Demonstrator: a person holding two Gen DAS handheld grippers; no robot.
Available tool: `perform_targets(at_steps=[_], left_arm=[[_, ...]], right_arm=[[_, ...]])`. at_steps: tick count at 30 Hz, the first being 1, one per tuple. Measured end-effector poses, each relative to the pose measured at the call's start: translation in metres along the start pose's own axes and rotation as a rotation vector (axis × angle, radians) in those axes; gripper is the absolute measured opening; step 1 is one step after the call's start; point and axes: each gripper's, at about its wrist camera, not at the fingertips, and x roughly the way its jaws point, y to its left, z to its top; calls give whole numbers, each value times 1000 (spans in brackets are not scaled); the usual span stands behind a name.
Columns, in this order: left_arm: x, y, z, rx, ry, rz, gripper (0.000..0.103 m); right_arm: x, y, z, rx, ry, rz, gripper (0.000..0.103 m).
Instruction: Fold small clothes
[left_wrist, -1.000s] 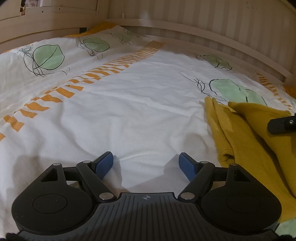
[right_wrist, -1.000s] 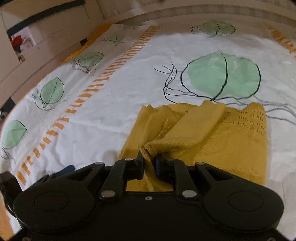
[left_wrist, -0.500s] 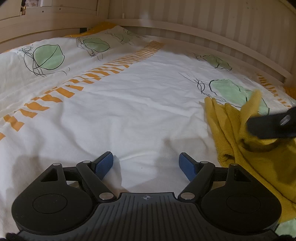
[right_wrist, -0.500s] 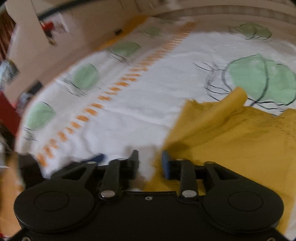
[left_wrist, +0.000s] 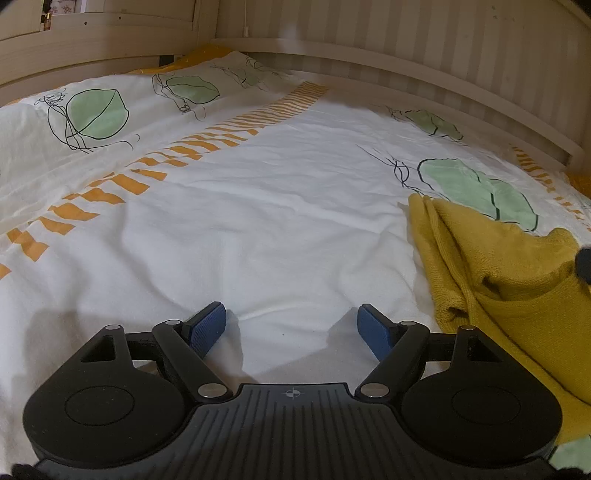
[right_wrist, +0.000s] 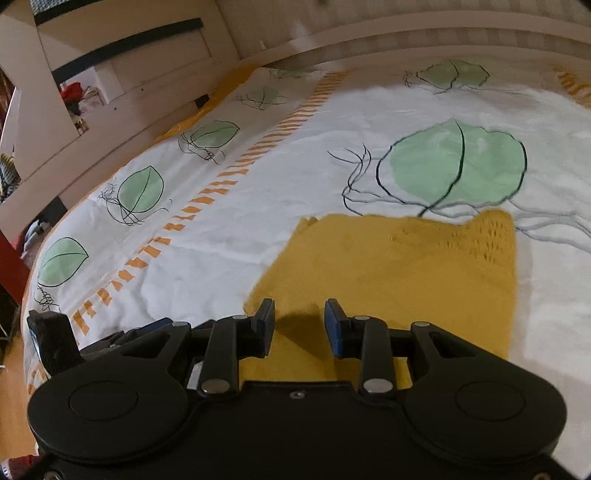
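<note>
A mustard-yellow knitted garment (right_wrist: 406, 266) lies flat on the bed in a roughly square fold, with an openwork band along its far edge. My right gripper (right_wrist: 299, 325) hovers over its near left corner, open, and nothing is pinched between the blue pads. In the left wrist view the same garment (left_wrist: 498, 266) lies at the right, its left edge bunched in folds. A dark tip of the right gripper (left_wrist: 584, 264) shows at the frame's edge. My left gripper (left_wrist: 291, 325) stands wide open over bare sheet, left of the garment and apart from it.
The bed cover (left_wrist: 258, 221) is white with green leaf prints and a band of orange dashes. A pale wooden bed surround (left_wrist: 406, 62) runs along the far side. In the right wrist view, the bed's left edge drops to a wooden floor (right_wrist: 11, 365).
The right gripper let go of the garment fold it was pinching and its jaws opened. The lifted flap has come down and the garment now lies flat. The left gripper stayed still.
</note>
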Motion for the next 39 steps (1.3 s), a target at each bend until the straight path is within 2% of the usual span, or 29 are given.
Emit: perform_targets(at_steps=[2, 7, 10, 13, 16, 18, 20, 24, 27, 30, 32, 36, 39], left_arm=[[0, 0, 0, 0, 0, 0, 77], [0, 0, 0, 0, 0, -1, 77], [0, 0, 0, -3, 3, -3, 77], [-2, 4, 2, -25, 8, -24, 78], [-4, 8, 6, -50, 27, -49, 77], [-5, 9, 11, -56, 55, -59, 77], [-6, 8, 16, -51, 93, -61, 77], [-13, 9, 32, -60, 168, -98, 76], [-22, 7, 47, -64, 187, -125, 75], [-29, 3, 63, -50, 200, -164, 75], [-29, -2, 73, -49, 225, -215, 75], [-23, -13, 85, -82, 284, -336, 75], [-9, -21, 89, -173, 355, -465, 75]], right_arm=[[6, 0, -7, 11, 42, 56, 43], [6, 27, -30, -87, 152, 235, 43], [-7, 38, -40, -126, 148, 259, 43], [-24, 33, -42, -127, 95, 210, 44], [-34, 29, -45, -188, 51, 89, 50], [-38, 34, -50, -265, 44, 26, 56], [-37, 43, -55, -343, 41, 1, 60], [-27, 69, -67, -529, -2, -49, 60], [-14, 83, -75, -657, -15, -83, 59], [4, 91, -83, -754, -4, -129, 52], [10, 91, -85, -768, -2, -148, 10], [-11, 79, -77, -636, -82, -108, 10], [-31, 68, -71, -552, -129, -94, 10]])
